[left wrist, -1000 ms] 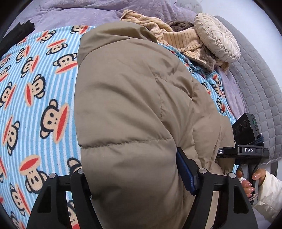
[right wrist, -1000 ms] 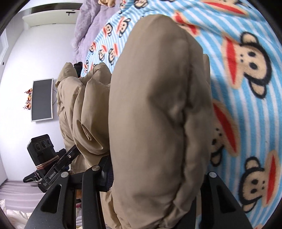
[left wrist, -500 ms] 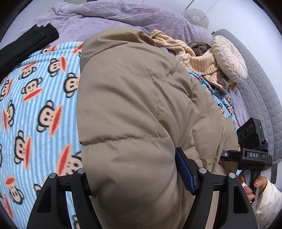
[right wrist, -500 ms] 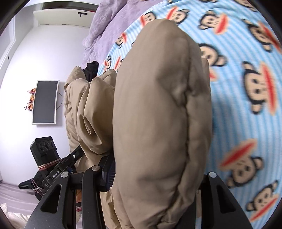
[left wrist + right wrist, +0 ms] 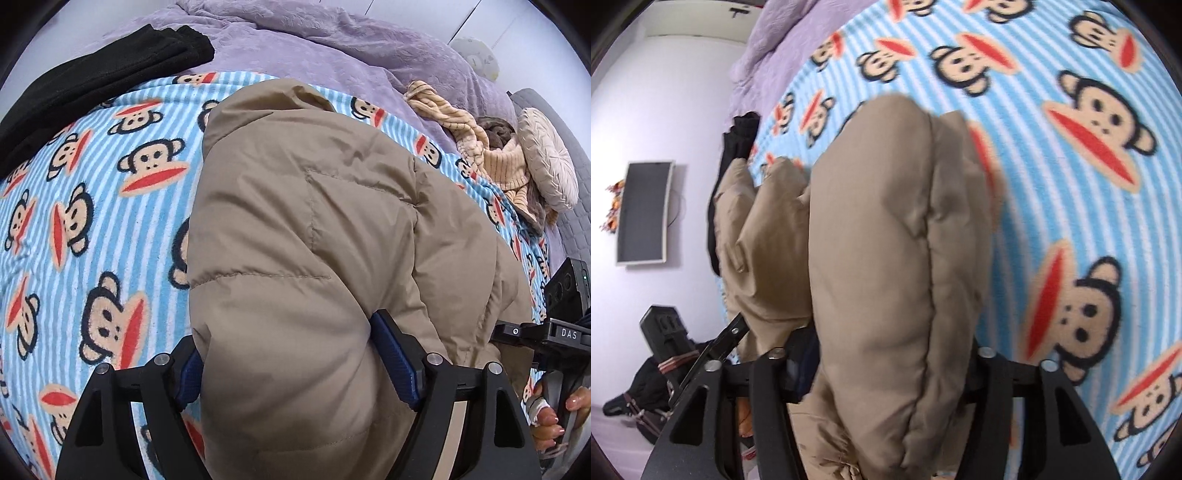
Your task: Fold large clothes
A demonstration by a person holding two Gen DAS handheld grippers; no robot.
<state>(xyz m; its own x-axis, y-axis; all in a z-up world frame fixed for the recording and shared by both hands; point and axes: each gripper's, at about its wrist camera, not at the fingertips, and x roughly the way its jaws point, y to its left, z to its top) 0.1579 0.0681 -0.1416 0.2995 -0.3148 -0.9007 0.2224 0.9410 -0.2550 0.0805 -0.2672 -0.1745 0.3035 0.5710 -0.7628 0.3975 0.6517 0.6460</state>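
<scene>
The left wrist view looks forward along its claw [image 5: 291, 365], very near the tan padded coat [image 5: 314, 240], facing across the monkey-print blanket [image 5: 92, 203] toward the purple duvet [image 5: 332, 55]. The right wrist view sits equally near the coat [image 5: 886, 277], rolled sideways, facing along the blanket [image 5: 1071, 184] toward the wall. Both views share the coat, the blanket and the black garment [image 5: 74, 85] beyond the coat.

Monkey-print striped blanket [image 5: 92, 206] covers the bed, purple duvet [image 5: 332, 48] behind it. Black garment [image 5: 92, 77] far left; round pillow [image 5: 546, 158] beside striped knitwear [image 5: 480, 147]. Wall screen [image 5: 642, 212] in right view.
</scene>
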